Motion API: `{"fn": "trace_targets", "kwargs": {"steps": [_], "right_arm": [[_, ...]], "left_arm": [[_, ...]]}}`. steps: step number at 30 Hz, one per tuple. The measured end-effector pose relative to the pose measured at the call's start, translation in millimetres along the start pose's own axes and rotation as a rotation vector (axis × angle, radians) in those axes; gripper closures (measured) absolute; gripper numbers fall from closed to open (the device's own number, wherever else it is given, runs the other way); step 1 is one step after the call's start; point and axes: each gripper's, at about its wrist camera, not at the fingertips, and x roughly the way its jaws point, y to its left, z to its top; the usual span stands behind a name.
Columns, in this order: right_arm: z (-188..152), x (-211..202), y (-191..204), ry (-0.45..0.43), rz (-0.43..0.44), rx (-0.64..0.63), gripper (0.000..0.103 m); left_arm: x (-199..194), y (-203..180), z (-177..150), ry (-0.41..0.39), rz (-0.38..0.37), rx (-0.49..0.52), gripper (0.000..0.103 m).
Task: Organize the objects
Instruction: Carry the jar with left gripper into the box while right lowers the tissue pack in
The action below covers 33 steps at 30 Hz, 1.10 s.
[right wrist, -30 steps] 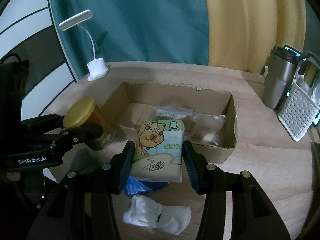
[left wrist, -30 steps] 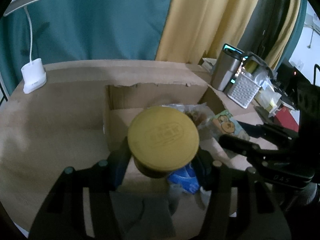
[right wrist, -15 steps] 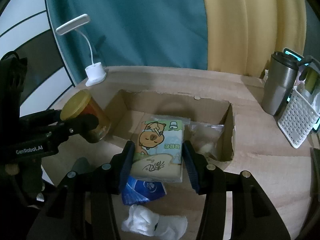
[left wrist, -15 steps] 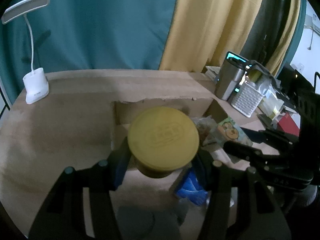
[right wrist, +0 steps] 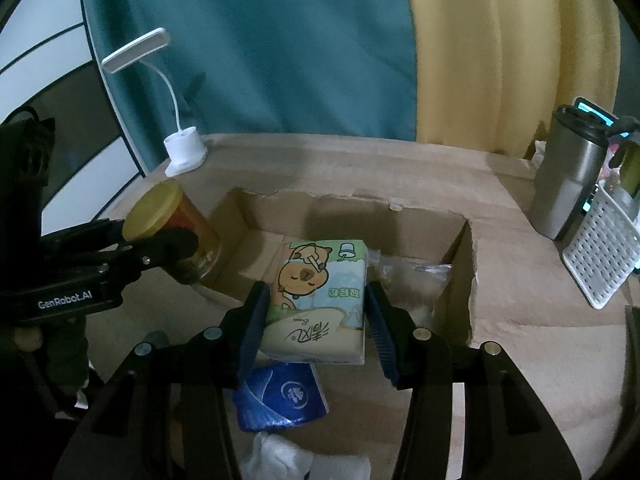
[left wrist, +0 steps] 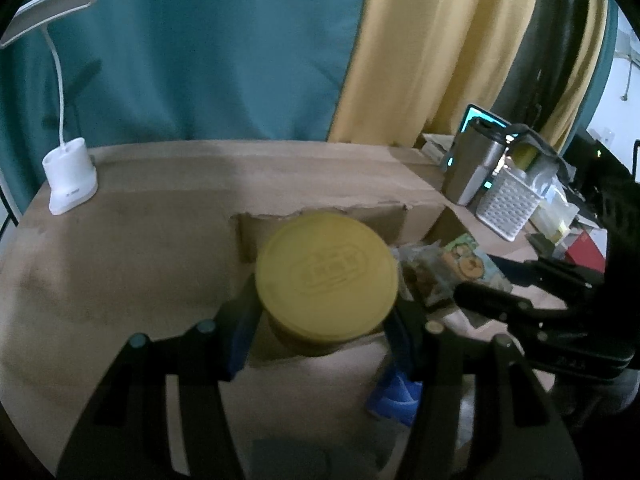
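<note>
**Right wrist view: two items held, box partly filled**

Right wrist view shows the right gripper (right wrist: 316, 312) pinching a cartoon-printed soft tissue pack (right wrist: 316, 300) over the open brown cardboard box (right wrist: 466, 280), where clear plastic bags (right wrist: 416, 276) already lie. The left gripper (left wrist: 324, 312) clamps a yellow-lidded amber glass jar (left wrist: 326, 278) near the box's left wall. A blue packet (right wrist: 280, 396) and white crumpled cloth (right wrist: 280, 456) lie outside, seemingly left to pack.

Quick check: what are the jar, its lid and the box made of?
Jar: looks like clear glass or plastic, amber contents showing through. Lid: matte yellow plastic, embossed logo. Box: brown corrugated cardboard, ragged torn rim.
</note>
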Motion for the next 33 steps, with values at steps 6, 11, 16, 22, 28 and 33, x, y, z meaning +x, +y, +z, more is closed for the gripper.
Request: {"fn": "trace_targets", "kwargs": {"steps": [6, 11, 16, 22, 28, 33], "right_arm": [[4, 13, -2, 0.015, -0.001, 0.001, 0.051], [7, 23, -3, 0.028, -0.001, 0.001, 0.051], [10, 32, -3, 0.040, 0.001, 0.004, 0.051], [12, 38, -6, 0.048, -0.002, 0.011, 0.051], [10, 42, -12, 0.057, -0.018, 0.038, 0.051], [9, 49, -20, 0.069, -0.032, 0.067, 0.051]], "left_arm": [[13, 5, 4, 0.014, 0.007, -0.003, 0.045], [23, 9, 5, 0.032, 0.012, -0.003, 0.045], [33, 11, 3, 0.057, 0.014, 0.005, 0.045], [41, 12, 0, 0.072, 0.023, 0.002, 0.045], [46, 11, -2, 0.085, 0.019, -0.004, 0.044], [50, 10, -1, 0.102, 0.019, -0.006, 0.044]]}}
